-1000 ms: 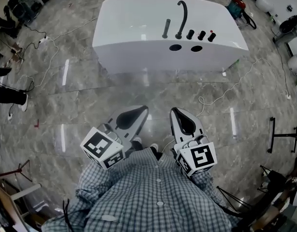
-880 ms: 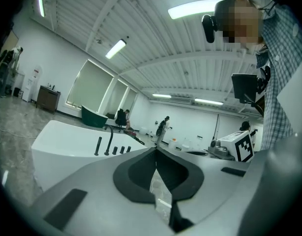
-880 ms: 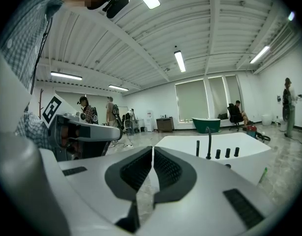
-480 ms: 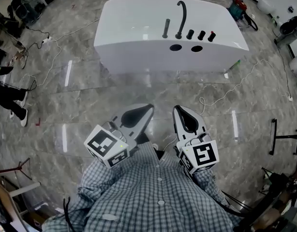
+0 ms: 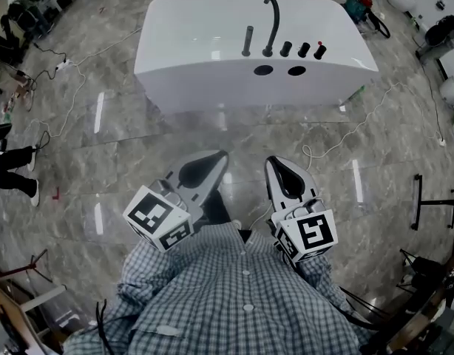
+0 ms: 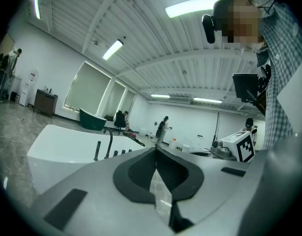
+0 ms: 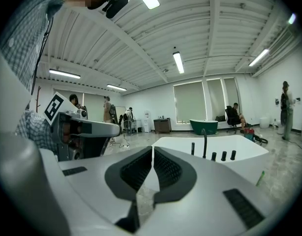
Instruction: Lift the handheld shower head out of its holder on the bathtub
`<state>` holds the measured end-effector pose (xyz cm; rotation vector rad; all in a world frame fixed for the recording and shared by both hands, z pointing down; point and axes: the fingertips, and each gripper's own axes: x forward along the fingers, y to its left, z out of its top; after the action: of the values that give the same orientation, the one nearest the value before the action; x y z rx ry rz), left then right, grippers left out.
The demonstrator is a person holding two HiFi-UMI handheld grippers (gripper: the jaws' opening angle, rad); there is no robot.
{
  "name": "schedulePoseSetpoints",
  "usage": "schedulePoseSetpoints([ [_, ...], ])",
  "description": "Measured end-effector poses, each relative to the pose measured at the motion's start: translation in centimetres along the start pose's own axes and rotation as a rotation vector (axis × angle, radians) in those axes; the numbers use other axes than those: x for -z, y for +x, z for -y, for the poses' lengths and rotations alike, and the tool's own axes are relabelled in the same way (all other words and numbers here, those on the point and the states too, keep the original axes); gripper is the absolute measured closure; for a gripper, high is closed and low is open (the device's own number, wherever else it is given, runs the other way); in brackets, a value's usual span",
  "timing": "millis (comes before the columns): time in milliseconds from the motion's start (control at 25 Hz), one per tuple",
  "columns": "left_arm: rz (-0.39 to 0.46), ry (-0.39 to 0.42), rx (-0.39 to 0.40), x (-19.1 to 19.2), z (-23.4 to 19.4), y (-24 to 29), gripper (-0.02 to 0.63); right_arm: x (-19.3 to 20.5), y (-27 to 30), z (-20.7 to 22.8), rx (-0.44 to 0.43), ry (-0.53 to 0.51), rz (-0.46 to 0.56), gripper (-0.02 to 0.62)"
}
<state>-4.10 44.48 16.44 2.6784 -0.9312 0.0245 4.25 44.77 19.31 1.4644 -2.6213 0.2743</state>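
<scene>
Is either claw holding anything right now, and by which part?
Nothing is held. The left claw and right claw are both shut and empty; the shower head stands upright on the bathtub, untouched.

The white bathtub point(image 5: 197, 43) is standing with its long side facing this way, its glossy shell catching the light and its near wall showing 2 dark round openings. The handheld shower head point(image 5: 247, 41) is sitting upright in its holder point(image 5: 245, 54) on the tub's flat near ledge, roughly midway along. It is showing as 1 slim dark stick, straight and untouched. The holder itself is looking too small to make out in any detail.
</scene>
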Motion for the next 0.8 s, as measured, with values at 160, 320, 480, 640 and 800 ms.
schedulePoseSetpoints([
  [160, -0.004, 0.012, 0.020, -1.3, -2.6, 2.5, 0.595, -1.1, 3.2, 1.7, -0.003, 0.008, 0.002, 0.574],
  [320, -0.007, 0.013, 0.029, -2.4, -5.8, 4.3, 0.595, -2.0, 6.9, 2.9, -0.001, 0.014, 0.000, 0.574],
  [480, -0.008, 0.014, 0.030, -3.6, -10.0, 5.6, 0.595, -3.0, 11.3, 3.9, 0.009, 0.011, 0.002, 0.574],
  [640, -0.010, 0.010, 0.035, -4.8, -14.2, 7.0, 0.595, -3.8, 15.4, 5.1, 0.029, 0.013, 0.000, 0.574],
  [800, -0.011, 0.015, 0.052, -5.9, -18.3, 7.9, 0.595, -4.8, 19.7, 5.7, 0.047, 0.015, 0.006, 0.574],
])
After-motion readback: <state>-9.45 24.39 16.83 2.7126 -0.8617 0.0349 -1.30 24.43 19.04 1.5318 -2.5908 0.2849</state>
